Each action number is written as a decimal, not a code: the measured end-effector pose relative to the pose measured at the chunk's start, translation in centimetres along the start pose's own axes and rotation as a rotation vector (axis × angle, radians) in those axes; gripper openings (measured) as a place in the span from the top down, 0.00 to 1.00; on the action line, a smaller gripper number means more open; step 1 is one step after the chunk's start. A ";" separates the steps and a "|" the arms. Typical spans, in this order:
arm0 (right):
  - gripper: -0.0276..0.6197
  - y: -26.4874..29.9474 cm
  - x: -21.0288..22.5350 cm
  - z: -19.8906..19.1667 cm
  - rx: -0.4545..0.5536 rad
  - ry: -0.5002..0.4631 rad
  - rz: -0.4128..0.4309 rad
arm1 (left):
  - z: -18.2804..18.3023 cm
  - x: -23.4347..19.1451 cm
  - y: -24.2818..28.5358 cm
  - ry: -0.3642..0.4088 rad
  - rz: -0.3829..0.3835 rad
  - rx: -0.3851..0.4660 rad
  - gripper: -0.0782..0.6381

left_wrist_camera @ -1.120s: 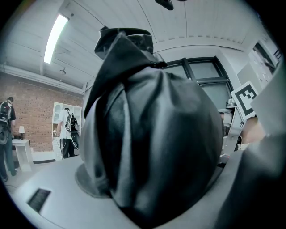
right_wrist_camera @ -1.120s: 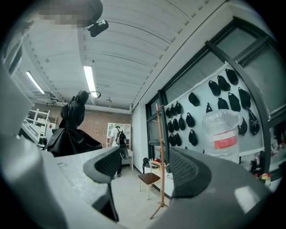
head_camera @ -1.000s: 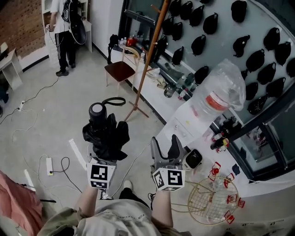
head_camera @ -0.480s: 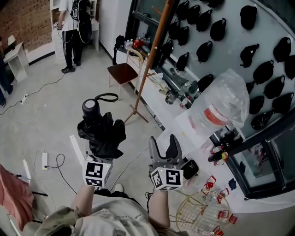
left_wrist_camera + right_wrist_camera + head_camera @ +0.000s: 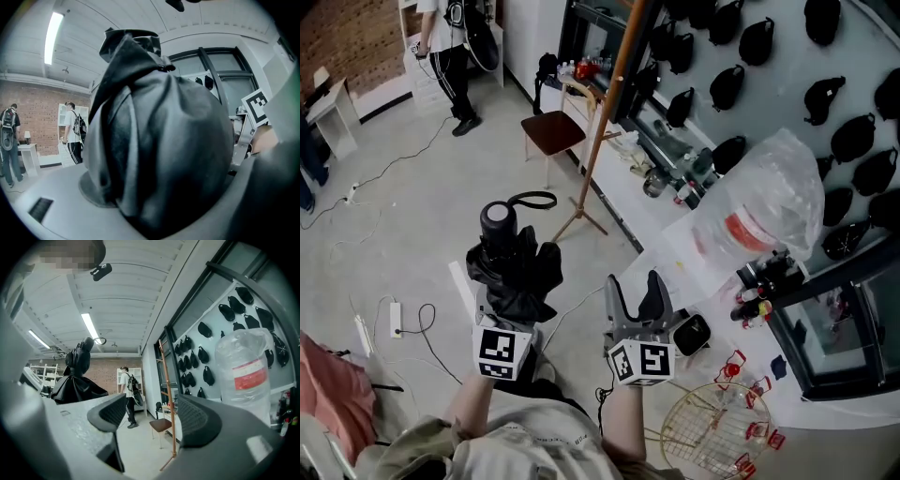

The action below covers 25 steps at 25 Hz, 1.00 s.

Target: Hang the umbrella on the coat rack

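At the left, on the near side of the coat rack (image 5: 605,122) and well apart from its pole: left gripper (image 5: 511,309), jaws clamped wide on the bunched cloth of a folded black umbrella (image 5: 516,272), held upright with the round handle end (image 5: 498,220) on top. Just beside this end, toward the foot of the coat rack: a thin black strap loop (image 5: 532,201), free in the air. Probably light to carry, yet soft in the body: loose, rather slippery cloth around stiff ribs and a stiff shaft, so likely to slide or turn inside the jaws if squeezed only on the outer folds. Better to keep the hold low on the packed cloth, over the firm shaft, and to leave the handle and the loop clear for the hanging. No heavy swing to fear, only a floppy loop, probably not easy to aim. Further right, also on the near side of the coat rack and a little to the right of its foot: right gripper (image 5: 637,298), jaws apart, nothing between them, free to spread the loop or to steady the handle.
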State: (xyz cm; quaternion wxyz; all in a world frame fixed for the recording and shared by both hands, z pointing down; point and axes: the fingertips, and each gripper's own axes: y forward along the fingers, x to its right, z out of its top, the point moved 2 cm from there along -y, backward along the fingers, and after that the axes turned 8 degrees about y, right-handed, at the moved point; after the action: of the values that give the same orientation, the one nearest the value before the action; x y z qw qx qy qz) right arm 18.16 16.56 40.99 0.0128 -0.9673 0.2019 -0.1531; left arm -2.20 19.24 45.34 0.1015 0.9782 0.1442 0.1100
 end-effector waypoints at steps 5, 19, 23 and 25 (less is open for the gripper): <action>0.44 1.9 0.5 0.0 0.000 -0.015 -0.022 | -0.1 -0.4 2.8 0.006 -0.049 -0.001 0.43; 0.44 12.5 -1.1 -0.7 0.033 -0.027 -0.088 | 0.1 -8.8 12.1 0.014 -0.128 0.021 0.43; 0.44 14.3 -1.1 -1.5 0.024 -0.030 -0.096 | -0.6 -10.4 13.7 0.000 -0.134 0.015 0.43; 0.44 15.1 -0.6 -2.0 0.015 -0.020 -0.102 | -1.0 -10.9 14.3 -0.001 -0.137 0.006 0.43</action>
State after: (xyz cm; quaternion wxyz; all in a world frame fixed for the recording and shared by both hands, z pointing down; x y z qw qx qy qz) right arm 11.17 3.03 41.39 0.0143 -0.9777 0.1508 -0.1454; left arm -8.88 2.64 47.56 0.1057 0.9663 0.2113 0.1020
